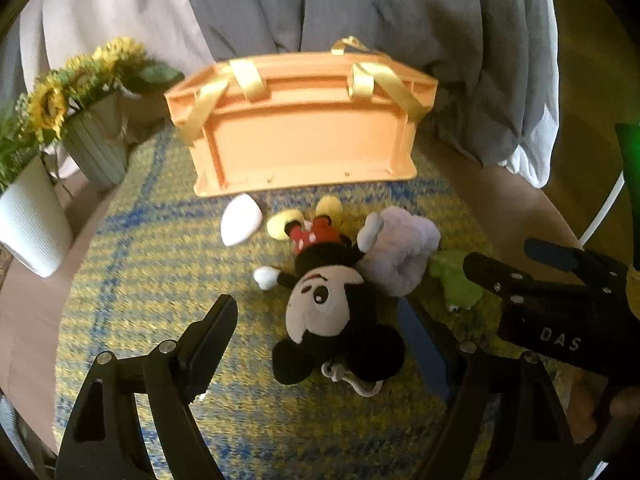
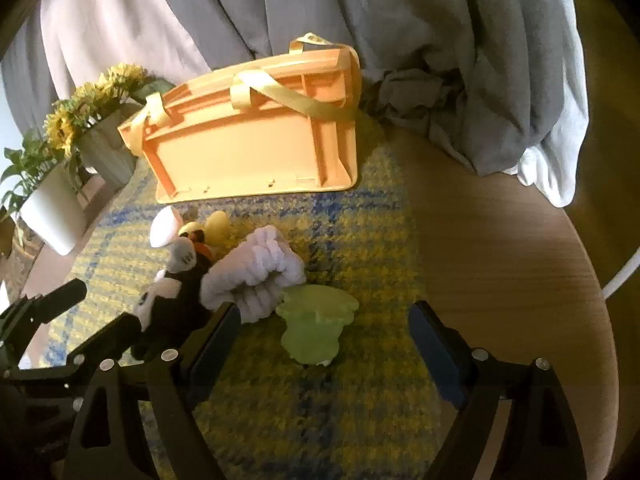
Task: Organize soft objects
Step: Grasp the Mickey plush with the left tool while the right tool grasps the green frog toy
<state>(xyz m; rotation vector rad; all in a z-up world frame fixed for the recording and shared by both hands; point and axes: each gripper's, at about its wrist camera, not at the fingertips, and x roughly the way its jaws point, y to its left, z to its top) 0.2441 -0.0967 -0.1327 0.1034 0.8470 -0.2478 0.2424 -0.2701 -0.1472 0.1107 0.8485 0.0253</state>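
Note:
A Mickey Mouse plush (image 1: 332, 308) lies on its back on the yellow-and-blue mat (image 1: 160, 280), head toward me. A lavender fuzzy plush (image 1: 400, 252) touches its right side, and a green plush (image 1: 456, 284) lies beyond that. A small white soft piece (image 1: 240, 224) lies by the orange basket (image 1: 296, 136). My left gripper (image 1: 320, 336) is open, its fingers either side of Mickey's head. My right gripper (image 2: 324, 332) is open around the green plush (image 2: 316, 324), with the lavender plush (image 2: 260, 276) and Mickey (image 2: 172, 300) to its left.
The orange basket (image 2: 256, 148) with yellow straps stands at the mat's far edge. Two pots with sunflowers (image 1: 52, 100) and greenery stand at the far left. Grey and white fabric (image 1: 360, 8) hangs behind. Bare wooden table (image 2: 500, 260) shows to the right.

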